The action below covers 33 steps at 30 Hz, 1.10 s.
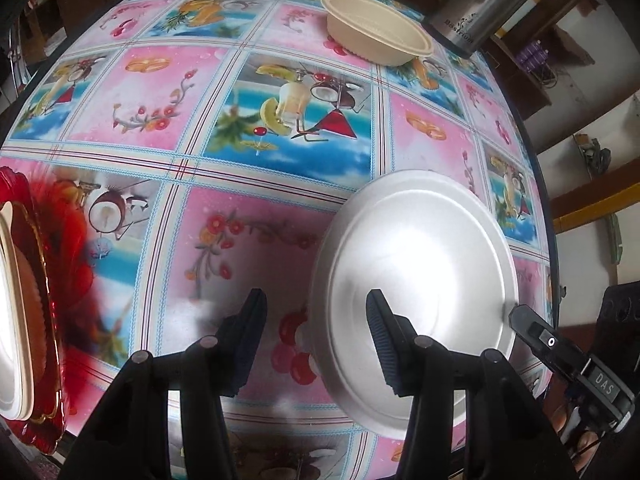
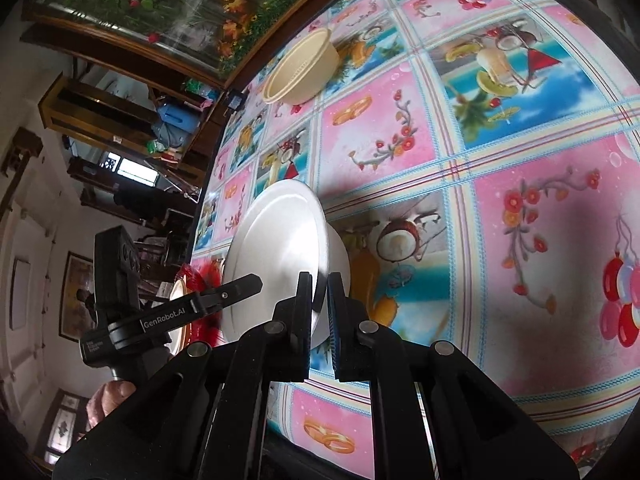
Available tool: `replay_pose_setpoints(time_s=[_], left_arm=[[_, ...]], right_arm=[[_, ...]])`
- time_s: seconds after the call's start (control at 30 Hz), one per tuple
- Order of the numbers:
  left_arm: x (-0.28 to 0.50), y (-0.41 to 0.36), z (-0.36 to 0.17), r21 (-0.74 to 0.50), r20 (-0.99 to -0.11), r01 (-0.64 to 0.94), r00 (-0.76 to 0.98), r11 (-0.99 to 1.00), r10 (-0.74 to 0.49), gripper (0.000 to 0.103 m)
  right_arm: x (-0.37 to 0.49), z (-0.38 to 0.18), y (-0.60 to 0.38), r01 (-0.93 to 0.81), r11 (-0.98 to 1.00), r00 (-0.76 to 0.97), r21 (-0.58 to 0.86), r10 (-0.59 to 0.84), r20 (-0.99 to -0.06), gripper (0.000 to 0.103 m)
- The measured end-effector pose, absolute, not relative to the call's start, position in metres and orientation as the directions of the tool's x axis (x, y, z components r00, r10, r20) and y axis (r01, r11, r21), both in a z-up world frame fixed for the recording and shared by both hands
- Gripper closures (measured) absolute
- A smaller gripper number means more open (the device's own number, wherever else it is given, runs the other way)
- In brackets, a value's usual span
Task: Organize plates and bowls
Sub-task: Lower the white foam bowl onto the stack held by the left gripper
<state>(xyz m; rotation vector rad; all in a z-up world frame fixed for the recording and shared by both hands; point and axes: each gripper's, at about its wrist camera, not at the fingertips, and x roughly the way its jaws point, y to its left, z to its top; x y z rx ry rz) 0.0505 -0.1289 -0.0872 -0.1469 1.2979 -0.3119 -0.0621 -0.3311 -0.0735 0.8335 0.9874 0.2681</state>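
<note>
A white plate (image 1: 416, 280) is held just above the flowered tablecloth at the right; my right gripper (image 1: 520, 316) grips its near rim. In the right wrist view my right gripper (image 2: 320, 284) is shut on the rim of that white plate (image 2: 276, 248), which stands tilted on edge. My left gripper (image 1: 316, 300) is open and empty, its right finger over the plate's left part. A cream bowl (image 1: 376, 28) sits at the far side of the table; it also shows in the right wrist view (image 2: 300, 68). A red plate (image 1: 48, 320) with cream and white plates stacked on it lies at the left edge.
A steel flask (image 1: 484, 4) stands beyond the cream bowl at the table's far right corner. The table edge (image 1: 548, 240) runs close to the right of the white plate. The red plate also shows behind the white plate in the right wrist view (image 2: 200, 280).
</note>
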Motion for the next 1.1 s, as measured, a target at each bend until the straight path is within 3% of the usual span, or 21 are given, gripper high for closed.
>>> replay_pose_setpoints(time_s=[0.1,0.43,1.1], left_arm=[[0.05,-0.13,-0.085,-0.276,-0.919,0.161,0.247,0.948,-0.309,0.054],[0.051,-0.132,-0.089,-0.279,-0.916,0.195,0.241,0.94,-0.322,0.093],[0.036,-0.093,-0.062,-0.299,-0.872,0.204,0.338,0.932,-0.354,0.095]], right_arm=[[-0.058,-0.075,-0.331,0.173,0.672,0.536,0.72,0.549,-0.641,0.096],[-0.052,-0.078,-0.322,0.203,0.677,0.526,0.708,0.534,-0.662,0.095],[-0.052,-0.043,-0.278,0.135,0.762,0.561,0.633,0.468,-0.683,0.095]])
